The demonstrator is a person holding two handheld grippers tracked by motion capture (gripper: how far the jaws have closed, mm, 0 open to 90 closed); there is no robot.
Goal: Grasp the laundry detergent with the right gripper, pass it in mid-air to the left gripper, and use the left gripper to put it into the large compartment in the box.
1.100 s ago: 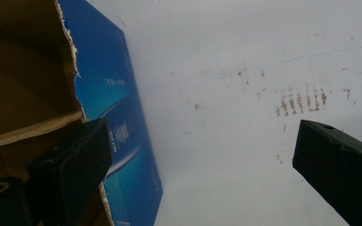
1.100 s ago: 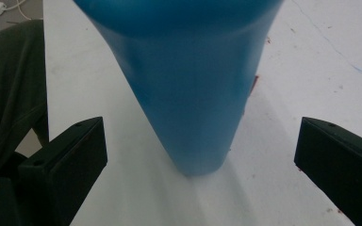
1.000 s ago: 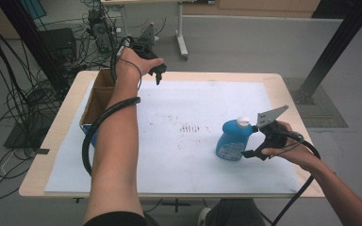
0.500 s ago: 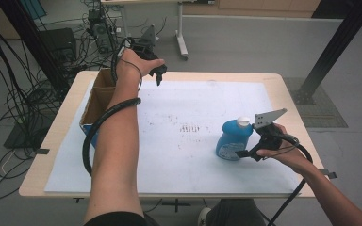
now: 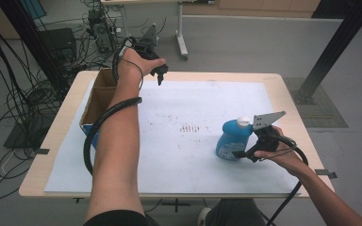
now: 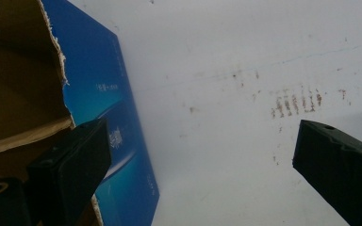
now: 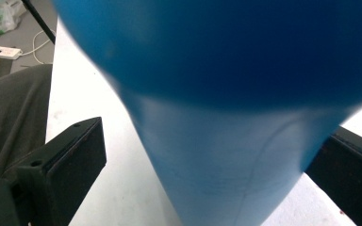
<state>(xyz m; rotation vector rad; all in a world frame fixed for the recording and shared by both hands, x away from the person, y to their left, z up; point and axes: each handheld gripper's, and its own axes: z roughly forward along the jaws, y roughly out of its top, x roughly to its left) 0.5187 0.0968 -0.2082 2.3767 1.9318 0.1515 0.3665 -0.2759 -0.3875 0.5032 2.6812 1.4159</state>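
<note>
A blue bottle (image 5: 232,140) with a white cap stands upright on the white sheet (image 5: 202,99), right of centre. My right gripper (image 5: 239,153) is open at the bottle's lower right, low on its side. In the right gripper view the bottle (image 7: 217,94) sits between the spread jaws of that gripper (image 7: 207,160); the left jaw stands apart from it and the right jaw is close to it. My left gripper (image 5: 159,75) hangs open above the sheet's far left, jaws pointing down, beside the cardboard box (image 5: 99,96). Nothing is between the jaws of the left gripper (image 6: 200,165).
The open box (image 6: 23,70) with a blue outer side lies along the table's left edge. A patch of brown marks (image 5: 192,128) stains the middle of the sheet. Cables and a black pole stand on the floor behind the wooden table (image 5: 292,108).
My right gripper has slid a little to the left, closer in on the bottle. The left arm and its gripper have stayed where they were.
</note>
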